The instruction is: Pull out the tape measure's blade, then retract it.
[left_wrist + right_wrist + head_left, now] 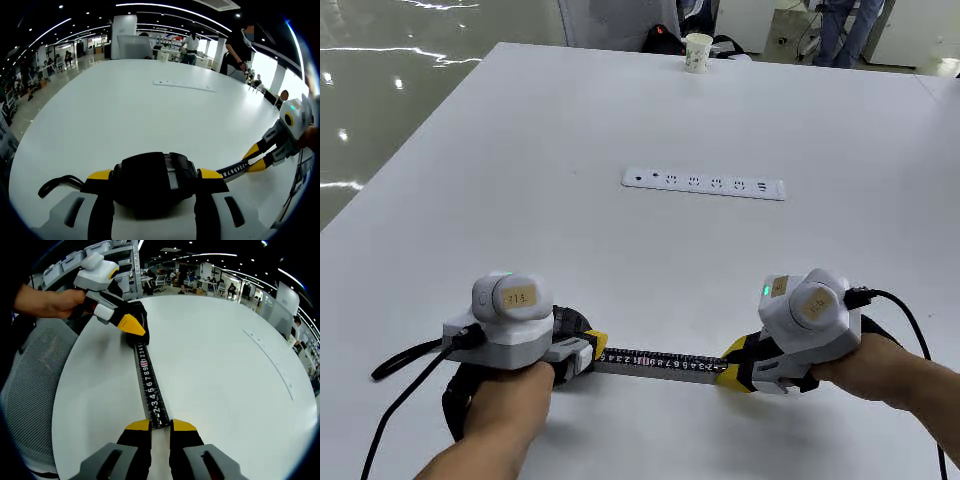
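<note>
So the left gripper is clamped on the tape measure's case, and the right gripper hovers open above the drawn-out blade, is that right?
Not quite: the right gripper view shows the right gripper with its jaws shut on the tip of the blade, not hovering open above it. The left gripper is indeed clamped on the case, with the blade drawn out.

Tape measure (155,182) is lodged in the left tool (586,353), blade (660,362) stretched over the counter (620,250) into the right tool (732,366); power strip (704,183) behind, cup (698,52) farthest back.
</note>
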The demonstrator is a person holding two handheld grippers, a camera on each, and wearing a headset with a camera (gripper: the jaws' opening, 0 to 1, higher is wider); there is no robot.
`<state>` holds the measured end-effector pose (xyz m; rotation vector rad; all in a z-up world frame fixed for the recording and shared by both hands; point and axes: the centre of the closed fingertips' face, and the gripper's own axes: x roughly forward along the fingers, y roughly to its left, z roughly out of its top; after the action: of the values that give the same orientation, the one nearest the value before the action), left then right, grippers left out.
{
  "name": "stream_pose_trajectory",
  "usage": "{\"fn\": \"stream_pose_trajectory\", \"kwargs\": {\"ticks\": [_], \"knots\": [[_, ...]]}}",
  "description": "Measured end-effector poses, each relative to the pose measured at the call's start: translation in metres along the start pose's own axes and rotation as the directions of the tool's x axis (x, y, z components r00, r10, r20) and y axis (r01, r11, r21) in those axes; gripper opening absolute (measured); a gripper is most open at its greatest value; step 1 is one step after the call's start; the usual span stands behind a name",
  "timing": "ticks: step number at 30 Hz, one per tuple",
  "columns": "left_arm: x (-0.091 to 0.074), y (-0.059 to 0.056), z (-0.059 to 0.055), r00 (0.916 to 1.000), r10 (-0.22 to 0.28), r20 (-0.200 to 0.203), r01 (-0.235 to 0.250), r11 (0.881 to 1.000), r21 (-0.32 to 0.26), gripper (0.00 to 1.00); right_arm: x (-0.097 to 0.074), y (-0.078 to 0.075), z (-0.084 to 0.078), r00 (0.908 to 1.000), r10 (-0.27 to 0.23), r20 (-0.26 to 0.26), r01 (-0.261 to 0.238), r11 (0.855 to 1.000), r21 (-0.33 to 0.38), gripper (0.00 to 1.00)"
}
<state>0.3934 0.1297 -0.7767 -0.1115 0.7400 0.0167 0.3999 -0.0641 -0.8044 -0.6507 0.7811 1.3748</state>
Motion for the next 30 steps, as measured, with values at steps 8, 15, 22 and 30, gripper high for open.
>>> {"fn": "stream_pose_trajectory", "kwargs": {"ticks": [8,15,22,30], "knots": [[0.000,0.000,0.000,1.0000,-0.001,-0.001,0.001,1.000,0.001,0.60,0.005,0.003,0.007,1.0000,0.006,0.006,-0.006,1.000,0.002,0.09],[0.001,0.000,0.000,1.0000,-0.001,0.000,0.001,1.000,-0.001,0.60,0.009,0.004,0.011,0.9999,0.008,0.010,-0.008,1.000,0.001,0.09],[0.001,0.000,0.000,1.0000,-0.003,-0.001,0.003,1.000,-0.004,0.60,0.014,0.006,0.017,0.9998,0.011,0.015,-0.011,1.000,-0.003,0.09],[0.000,0.000,0.000,1.0000,-0.005,-0.002,0.005,1.000,-0.006,0.60,0.019,0.007,0.023,0.9997,0.013,0.023,-0.013,1.000,-0.007,0.09]]}}
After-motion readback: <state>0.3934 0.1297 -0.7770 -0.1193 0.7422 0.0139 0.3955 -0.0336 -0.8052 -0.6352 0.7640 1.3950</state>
